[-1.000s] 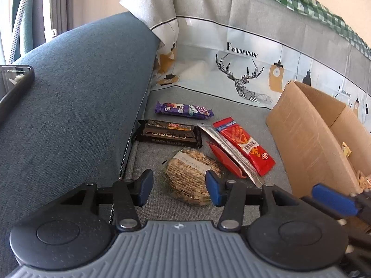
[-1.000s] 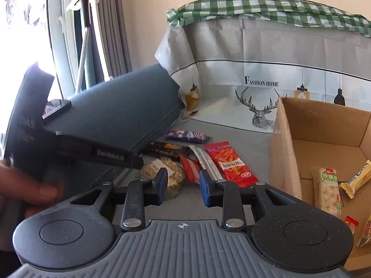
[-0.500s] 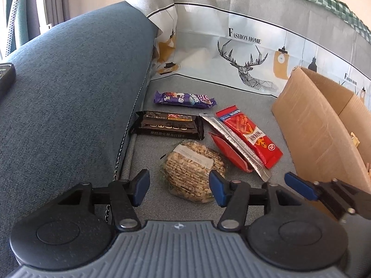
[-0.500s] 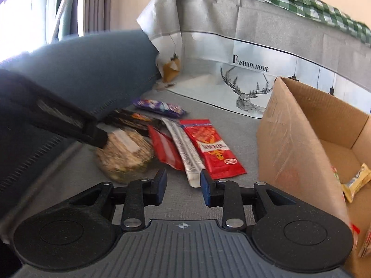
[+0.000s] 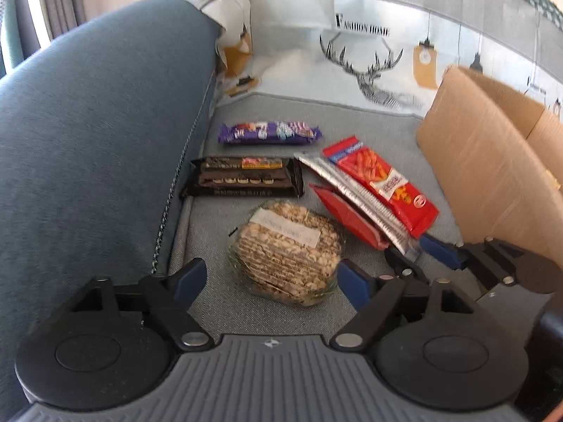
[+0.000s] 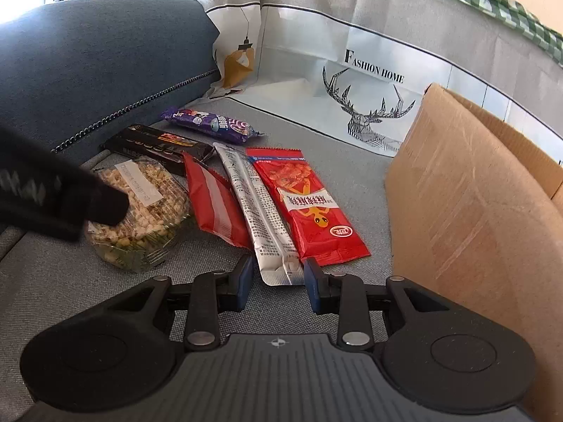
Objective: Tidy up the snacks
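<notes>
Both tongs are low over the grey sofa seat (image 6: 352, 161) where my snacks lie. My left tongs (image 5: 271, 279) are opening, their blue pads standing on either side of the near end of the round nut cake (image 5: 288, 249), not pressing on it. My right tongs (image 6: 278, 277) stand part open with the near end of the silver sachet (image 6: 260, 211) in the gap between the pads; I see no pad pressing on it, so nothing is gripped. In the left view the right tongs (image 5: 418, 251) show at the lower right, at the near end of the sachet. The sachet lies between a red-and-white packet (image 6: 218, 207) on its left and a red snack bag (image 6: 306, 204) on its right, all three fanned side by side. Beyond the nut cake lies a black biscuit pack (image 5: 246, 177), close against the blue cushion (image 5: 88, 140), and beyond that a purple bar (image 5: 269, 133). On the right stands an open cardboard box (image 6: 468, 211), its near wall just beside the red bag. Behind everything hangs a pale cloth with a deer print (image 6: 369, 112).
</notes>
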`<state>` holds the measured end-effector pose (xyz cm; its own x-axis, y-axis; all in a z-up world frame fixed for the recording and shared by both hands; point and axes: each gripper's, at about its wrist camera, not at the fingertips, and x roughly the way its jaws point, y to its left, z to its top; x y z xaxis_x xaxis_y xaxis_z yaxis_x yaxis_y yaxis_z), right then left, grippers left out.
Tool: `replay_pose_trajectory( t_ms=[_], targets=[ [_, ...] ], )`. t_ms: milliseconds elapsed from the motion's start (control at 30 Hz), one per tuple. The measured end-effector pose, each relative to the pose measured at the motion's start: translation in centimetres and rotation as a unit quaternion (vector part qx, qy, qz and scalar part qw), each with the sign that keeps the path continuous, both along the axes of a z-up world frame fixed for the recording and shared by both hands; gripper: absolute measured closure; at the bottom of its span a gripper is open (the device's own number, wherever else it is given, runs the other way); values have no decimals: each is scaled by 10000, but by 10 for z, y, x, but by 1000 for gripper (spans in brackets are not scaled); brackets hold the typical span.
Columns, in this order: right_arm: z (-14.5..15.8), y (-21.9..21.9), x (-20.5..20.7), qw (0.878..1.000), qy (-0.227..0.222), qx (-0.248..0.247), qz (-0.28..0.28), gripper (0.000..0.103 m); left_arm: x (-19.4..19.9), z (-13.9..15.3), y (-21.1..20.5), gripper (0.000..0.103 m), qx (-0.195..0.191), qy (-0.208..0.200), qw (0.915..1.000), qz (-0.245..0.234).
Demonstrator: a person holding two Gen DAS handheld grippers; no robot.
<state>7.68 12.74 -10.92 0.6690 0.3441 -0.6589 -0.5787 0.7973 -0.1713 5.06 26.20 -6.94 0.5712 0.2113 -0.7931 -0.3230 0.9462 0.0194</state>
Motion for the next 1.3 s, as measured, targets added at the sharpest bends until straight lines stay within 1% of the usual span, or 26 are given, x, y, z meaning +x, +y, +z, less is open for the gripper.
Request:
replay_pose_trajectory(
  t_ms=[67, 133, 167, 200, 300, 367, 533, 667, 767, 833, 867, 933, 967, 1000, 1033, 1067, 1100, 1200, 1267, 1300],
  targets=[
    [0, -1, 1, 10000, 73, 60, 7, 70, 3, -3, 0, 17, 66, 62, 10000, 39],
    [0, -2, 3, 9999, 129, 103, 11, 72, 8, -8, -4, 12, 154, 178, 9997, -19],
    [0, -3, 4, 9998, 153, 124, 15, 75, 11, -11, -6, 8, 184, 244, 9995, -70],
    [0, -3, 4, 9998, 167, 136, 28, 79, 13, -14, -7, 7, 223, 310, 9992, -119],
    [0, -3, 2, 9997, 154, 156, 105, 84, 18, -20, -11, 6, 412, 430, 9981, -132],
    [2, -4, 1, 9996, 139, 189, 147, 88, 18, -22, -10, 5, 406, 417, 9982, -149],
    [6, -5, -8, 9996, -53, 67, 276, 103, 20, -25, -9, 4, 377, 435, 9982, -163],
    [12, -11, -20, 9990, -73, 2, 445, 103, 24, -27, -8, 6, 349, 479, 9981, -165],
    [18, -16, -34, 9981, -158, -153, 568, 103, 26, -30, -7, 8, 304, 523, 9981, -145],
    [21, -20, -47, 9969, -262, -328, 667, 103, 25, -30, -5, 13, 255, 497, 9983, -134],
    [23, -22, -54, 9959, -327, -436, 716, 103, 24, -30, -5, 19, 223, 485, 9985, -135],
    [24, -25, -71, 9919, -539, -721, 894, 103, 23, -29, -6, 24, 194, 460, 9986, -154],
    [25, -26, -80, 9890, -639, -871, 1010, 103, 22, -28, -7, 32, 188, 449, 9987, -151],
    [25, -28, -88, 9863, -698, -998, 1115, 103, 20, -27, -6, 47, 167, 430, 9988, -136],
    [25, -29, -95, 9835, -743, -1123, 1206, 103, 18, -25, -5, 52, 161, 412, 9990, -95],
    [25, -30, -102, 9812, -757, -1231, 1276, 103, 16, -23, -4, 63, 160, 398, 9991, -32],
    [25, -32, -107, 9799, -715, -1310, 1325, 103, 13, -21, -3, 66, 133, 384, 9992, 35],
    [27, -35, -118, 9803, -430, -1350, 1377, 103, 2, -15, 6, 66, -88, 312, 9993, 175],
    [31, -37, -124, 9816, -246, -1246, 1429, 102, -5, -10, 12, 66, -268, 261, 9990, 259],
    [34, -37, -125, 9826, -135, -1163, 1445, 101, -9, -8, 16, 64, -335, 207, 9988, 303]
  ],
)
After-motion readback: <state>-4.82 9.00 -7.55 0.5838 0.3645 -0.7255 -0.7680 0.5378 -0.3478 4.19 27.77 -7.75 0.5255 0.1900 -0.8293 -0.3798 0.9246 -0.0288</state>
